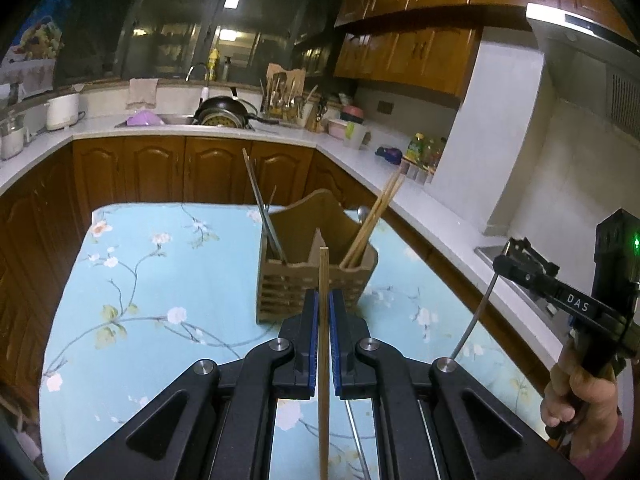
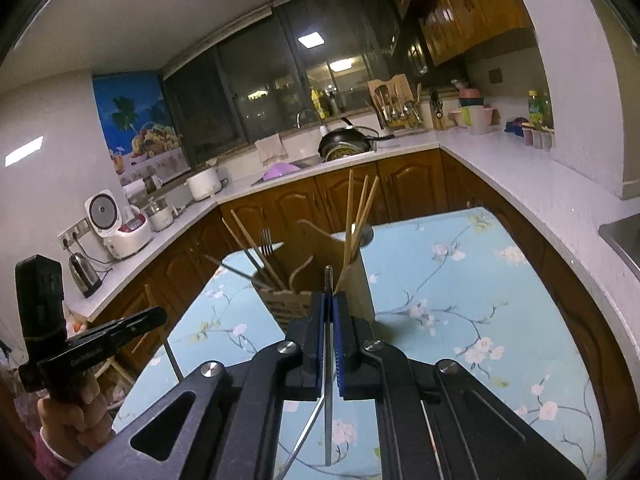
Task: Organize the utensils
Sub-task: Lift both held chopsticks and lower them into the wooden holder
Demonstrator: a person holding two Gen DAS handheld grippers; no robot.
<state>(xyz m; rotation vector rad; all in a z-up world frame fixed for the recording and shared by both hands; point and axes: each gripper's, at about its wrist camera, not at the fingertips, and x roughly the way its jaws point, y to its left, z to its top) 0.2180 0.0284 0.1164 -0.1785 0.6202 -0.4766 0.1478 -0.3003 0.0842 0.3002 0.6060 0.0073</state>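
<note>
I judge the task well advanced but not finished. The tan slatted utensil caddy with a tall curved back [image 1: 316,264] stands on the light-blue floral tablecloth [image 1: 160,280] and already holds thin metal sticks [image 1: 264,208] in its left compartment and pale wooden chopsticks [image 1: 376,216] in its right one. Two pieces remain in my tongs. The left gripper [image 1: 324,300] is closed almost fully on a round, matte wooden chopstick [image 1: 323,320], upright just before the caddy. The right gripper [image 2: 329,304] is pinched on a slim, shiny metal utensil handle [image 2: 328,400] — its working end I cannot identify. Both must still go in, I think — wood with wood, metal with metal.
</note>
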